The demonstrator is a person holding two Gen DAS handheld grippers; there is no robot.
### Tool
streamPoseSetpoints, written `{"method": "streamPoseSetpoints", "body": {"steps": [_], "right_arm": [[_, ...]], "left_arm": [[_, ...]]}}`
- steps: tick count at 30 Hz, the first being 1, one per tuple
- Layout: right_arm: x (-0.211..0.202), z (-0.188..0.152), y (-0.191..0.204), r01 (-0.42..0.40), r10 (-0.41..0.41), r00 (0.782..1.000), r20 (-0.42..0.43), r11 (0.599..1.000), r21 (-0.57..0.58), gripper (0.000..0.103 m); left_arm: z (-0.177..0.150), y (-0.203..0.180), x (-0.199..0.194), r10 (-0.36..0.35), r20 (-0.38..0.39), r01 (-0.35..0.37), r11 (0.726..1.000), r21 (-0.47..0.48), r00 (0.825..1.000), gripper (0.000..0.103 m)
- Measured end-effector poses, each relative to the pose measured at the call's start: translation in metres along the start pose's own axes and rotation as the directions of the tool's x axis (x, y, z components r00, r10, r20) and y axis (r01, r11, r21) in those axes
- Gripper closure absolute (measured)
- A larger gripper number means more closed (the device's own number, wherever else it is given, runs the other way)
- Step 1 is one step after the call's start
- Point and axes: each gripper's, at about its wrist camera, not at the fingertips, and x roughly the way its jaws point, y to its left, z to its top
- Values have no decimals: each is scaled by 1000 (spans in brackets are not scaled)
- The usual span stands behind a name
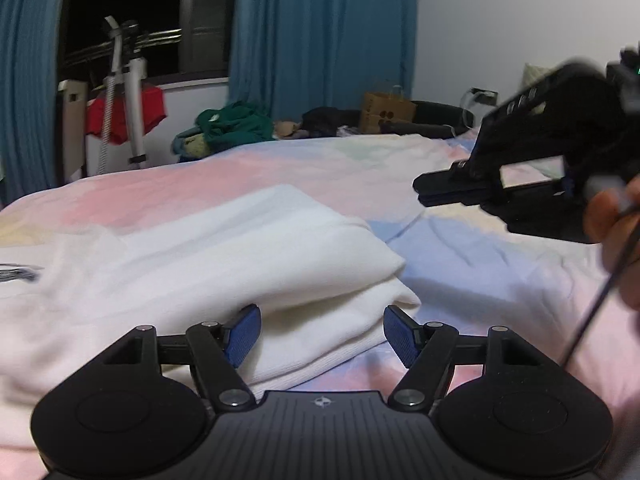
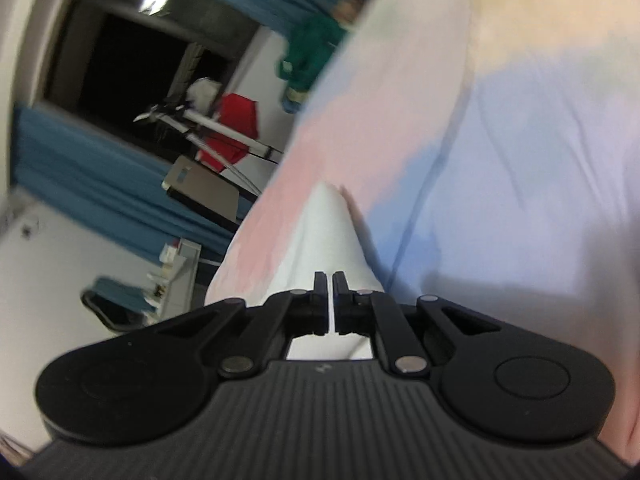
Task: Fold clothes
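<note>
Left tool (image 1: pixel 322 334): we see it spread wide, straddling the folded white garment (image 1: pixel 240 264).
Right tool (image 2: pixel 330 294): pressed together; pinching anything, we cannot tell.
Garment: on the bed (image 1: pixel 480 264).

Your folded garment (image 1: pixel 240 264) lies on the bed (image 1: pixel 480 264), its folded corner pointing toward the bed's middle. Your left gripper (image 1: pixel 320 334) sits at the garment's near edge, fingers either side of the fold. Your right gripper (image 1: pixel 444 190) hangs above the bed, right of the garment. Behind the far edge lie a clothes heap (image 1: pixel 228 126) and a paper bag (image 1: pixel 386 112).
</note>
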Motion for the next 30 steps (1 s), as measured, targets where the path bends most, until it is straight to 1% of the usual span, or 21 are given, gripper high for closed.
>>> {"method": "streamPoseSetpoints", "body": {"steps": [2, 4, 5, 6, 7, 8, 9, 10, 12, 14, 15, 18, 20, 23, 24, 25, 26, 27, 28, 29, 30], "right_arm": [[7, -2, 14, -11, 8, 1000, -30, 996, -85, 96], [15, -9, 28, 2, -13, 998, -61, 984, -180, 96], [19, -13, 34, 14, -31, 997, -73, 975, -224, 96], [22, -18, 40, 24, -47, 996, -82, 963, -268, 96], [25, -22, 46, 31, -61, 995, -85, 950, -310, 96], [28, -26, 51, 39, -74, 994, -85, 936, -350, 96], [30, -30, 56, 47, -86, 993, -85, 920, -389, 96], [32, -34, 60, 51, -95, 992, -82, 906, -420, 96], [35, -42, 64, 59, -109, 990, -84, 887, -458, 96], [38, -50, 68, 63, -123, 988, -92, 871, -487, 96], [38, -53, 70, 64, -125, 988, -89, 861, -505, 96], [35, -63, 81, 73, -132, 989, -66, 828, -556, 96], [36, -67, 86, 85, -138, 989, -46, 807, -584, 96], [42, -73, 92, 118, -157, 988, -9, 774, -622, 95], [45, -75, 93, 130, -166, 986, 2, 761, -635, 93], [49, -76, 95, 141, -175, 984, 12, 747, -649, 86], [54, -78, 97, 150, -182, 983, 21, 733, -663, 82], [58, -80, 99, 154, -184, 983, 28, 721, -676, 69], [63, -81, 102, 155, -183, 983, 34, 710, -687, 58], [68, -83, 104, 154, -180, 983, 37, 701, -696, 55], [71, -85, 107, 149, -173, 984, 38, 691, -708, 51]], "left_arm": [[7, 21, -27, 28, -2, -28, 997, -66, 1000, 27], [11, 45, -57, 78, -29, -82, 982, -171, 997, 23], [12, 58, -71, 101, -48, -110, 968, -227, 994, 20], [12, 76, -83, 121, -83, -141, 942, -304, 989, 18], [11, 93, -95, 138, -119, -173, 910, -378, 983, 17], [11, 110, -106, 151, -152, -204, 873, -444, 977, 14], [8, 125, -116, 163, -169, -227, 843, -488, 972, 8], [5, 141, -126, 175, -188, -250, 810, -531, 966, 6], [0, 175, -141, 203, -218, -295, 733, -613, 955, 5], [-5, 212, -154, 232, -239, -333, 643, -689, 943, 5], [-7, 229, -160, 267, -246, -360, 591, -722, 932, 5], [-12, 280, -164, 308, -259, -380, 450, -808, 915, 5], [-19, 310, -161, 338, -256, -379, 372, -847, 905, 5], [-30, 343, -145, 319, -226, -329, 320, -888, 920, 7], [-35, 350, -143, 324, -227, -328, 299, -896, 918, 7], [-41, 357, -141, 329, -229, -326, 278, -903, 916, 7], [-46, 364, -140, 334, -231, -324, 257, -910, 914, 10], [-51, 370, -138, 339, -233, -322, 236, -917, 912, 15], [-57, 377, -137, 344, -234, -319, 215, -923, 909, 17], [-62, 384, -135, 349, -237, -317, 193, -929, 907, 20], [-68, 390, -133, 353, -239, -314, 172, -934, 904, 26]]}}
